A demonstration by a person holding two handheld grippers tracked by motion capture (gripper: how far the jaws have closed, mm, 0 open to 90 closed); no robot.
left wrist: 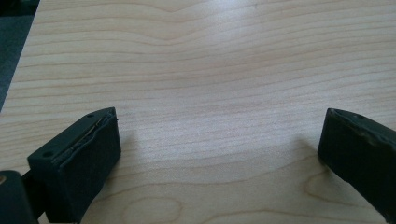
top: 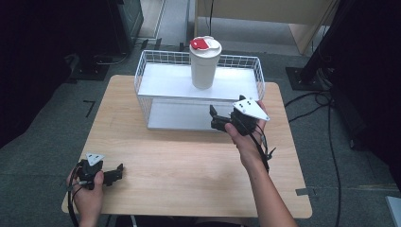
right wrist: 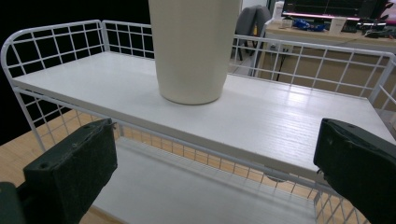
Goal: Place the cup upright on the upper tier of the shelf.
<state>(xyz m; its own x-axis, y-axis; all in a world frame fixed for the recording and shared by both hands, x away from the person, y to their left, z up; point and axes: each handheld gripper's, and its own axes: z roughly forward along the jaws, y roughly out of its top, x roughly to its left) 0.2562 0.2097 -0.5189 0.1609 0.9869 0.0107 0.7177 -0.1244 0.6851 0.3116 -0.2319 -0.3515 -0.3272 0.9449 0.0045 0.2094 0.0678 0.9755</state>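
The tumbler (top: 204, 64) stood upright on the top shelf of a white wire rack (top: 142, 75), about mid-shelf, with its red-and-white lid (top: 205, 44) on. It looked like a stiff plastic travel cup with smooth cream walls, so probably a bit slippery, and tall enough to tip if nudged near the top. No way to tell if it held liquid, so weight was a guess; empty, it'd be light. Best bet seemed to be pinching it around the lower-middle of the body, where the walls were straight-ish, and not by the lid, which could pop off.

The right gripper (top: 213, 118) hovered just in front of the rack, fingers (right wrist: 74, 172) spread wide with nothing between them, aimed at the cup's base. The left gripper (top: 118, 171) sat near the front-left corner of the bench (top: 189, 165), fingers (left wrist: 79, 158) also released and empty, low over bare wood.

The bench was light wood-grain laminate, flat and uncluttered. The rack's shelf was smooth white board with a low wire rail around it, so the cup would need lifting over that. Around it all: grey carpet, cables, dark stands, and a desk with a monitor further back.
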